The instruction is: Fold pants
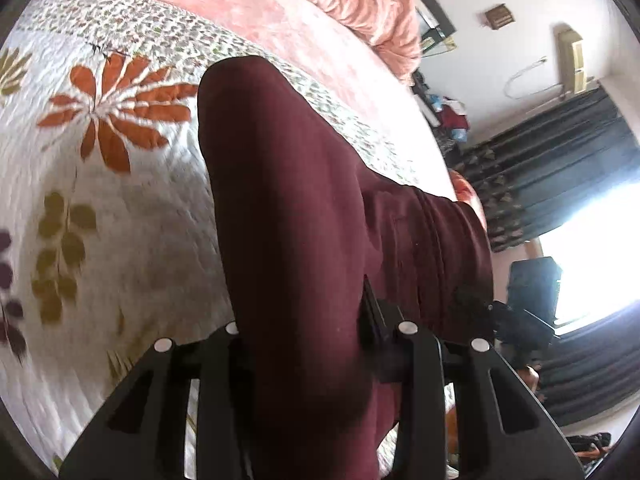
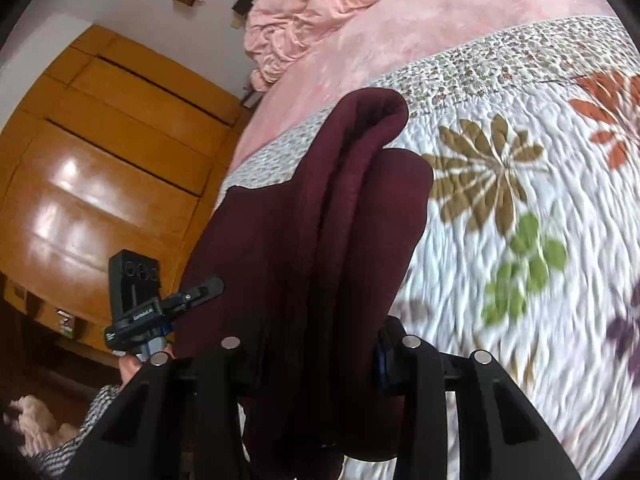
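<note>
Folded maroon pants point(image 1: 288, 184) hang lifted above the floral quilt point(image 1: 120, 200). My left gripper point(image 1: 304, 332) is shut on one end of the thick fold, which bulges out ahead of the fingers. In the right wrist view the pants point(image 2: 352, 200) show several stacked layers, and my right gripper point(image 2: 316, 344) is shut on them. The left gripper's body point(image 2: 152, 304) appears at that view's left, held by a hand point(image 2: 132, 364). The right gripper's dark body point(image 1: 528, 304) shows beyond the cloth in the left wrist view. The fingertips of both are hidden by fabric.
The bed carries a white quilt point(image 2: 520, 200) with flower prints and a crumpled pink blanket point(image 2: 320, 8) at its head. A wooden wardrobe point(image 2: 100, 140) stands on one side. Dark curtains point(image 1: 560, 160) and a bright window point(image 1: 592, 260) are on the other.
</note>
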